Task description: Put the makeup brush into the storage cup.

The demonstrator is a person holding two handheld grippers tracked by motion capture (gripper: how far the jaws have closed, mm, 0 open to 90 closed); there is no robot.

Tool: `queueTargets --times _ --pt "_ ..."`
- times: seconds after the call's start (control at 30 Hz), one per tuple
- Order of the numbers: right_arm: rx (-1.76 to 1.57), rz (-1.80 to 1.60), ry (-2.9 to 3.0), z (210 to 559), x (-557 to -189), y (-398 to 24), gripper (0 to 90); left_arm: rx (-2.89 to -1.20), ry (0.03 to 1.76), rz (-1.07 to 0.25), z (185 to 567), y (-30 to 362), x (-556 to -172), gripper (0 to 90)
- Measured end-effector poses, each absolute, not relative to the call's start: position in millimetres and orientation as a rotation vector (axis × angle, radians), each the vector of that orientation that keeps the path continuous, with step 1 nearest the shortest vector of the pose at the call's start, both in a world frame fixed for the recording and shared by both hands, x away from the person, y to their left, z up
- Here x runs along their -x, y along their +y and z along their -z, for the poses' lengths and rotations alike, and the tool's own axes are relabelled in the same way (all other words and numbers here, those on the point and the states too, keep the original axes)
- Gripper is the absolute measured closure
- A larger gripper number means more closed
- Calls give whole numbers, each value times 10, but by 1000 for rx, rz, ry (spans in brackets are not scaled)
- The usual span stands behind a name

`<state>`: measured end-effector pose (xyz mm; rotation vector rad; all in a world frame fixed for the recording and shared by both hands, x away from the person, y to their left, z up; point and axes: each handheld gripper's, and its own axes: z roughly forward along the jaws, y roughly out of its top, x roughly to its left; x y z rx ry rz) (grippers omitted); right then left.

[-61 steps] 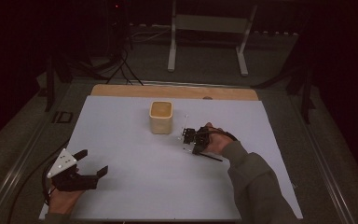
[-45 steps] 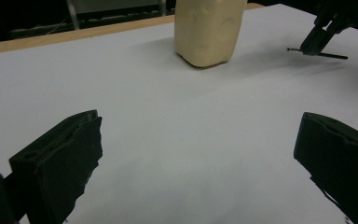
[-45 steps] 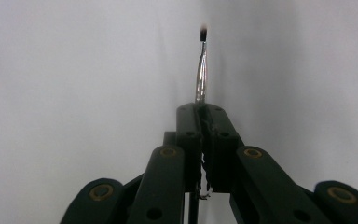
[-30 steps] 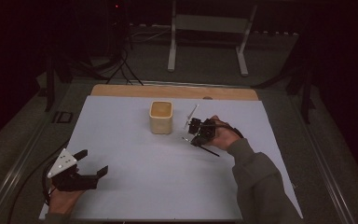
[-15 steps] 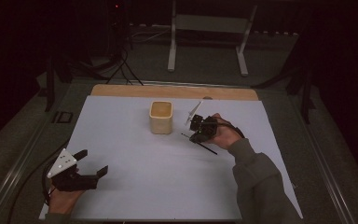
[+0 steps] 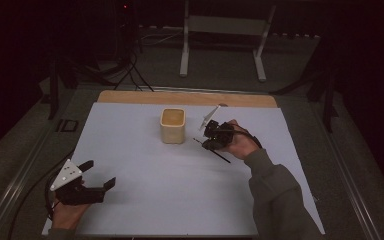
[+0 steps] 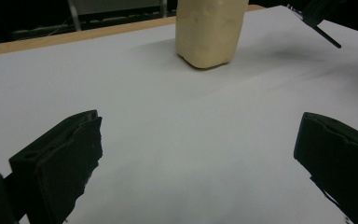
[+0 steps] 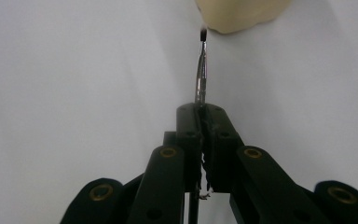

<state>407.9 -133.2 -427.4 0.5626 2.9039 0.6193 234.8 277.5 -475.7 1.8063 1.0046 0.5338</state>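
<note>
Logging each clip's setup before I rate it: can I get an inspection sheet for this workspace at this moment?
Surface: white sheet on a table, with a wooden strip along its far edge.
Job's things: cream cup upright mid-sheet; thin dark brush clamped in the right gripper, its tip near the cup's base.
Clutter: nothing seen on the sheet; small dark item beside its left edge.
Grippers: right gripper shut on the brush, right of the cup; left gripper open at the near-left, nothing between its fingers.
Cables: one trails from the left gripper; more on the floor behind the table.
Surroundings: dark room, white metal stand behind.
</note>
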Motion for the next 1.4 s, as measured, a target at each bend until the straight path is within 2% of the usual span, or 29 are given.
queueTargets --times 1.4 --pt "-669 -861 2702 4063 -4099 -1413 856 -1810 1005 -531 4761 2774 -2350 18"
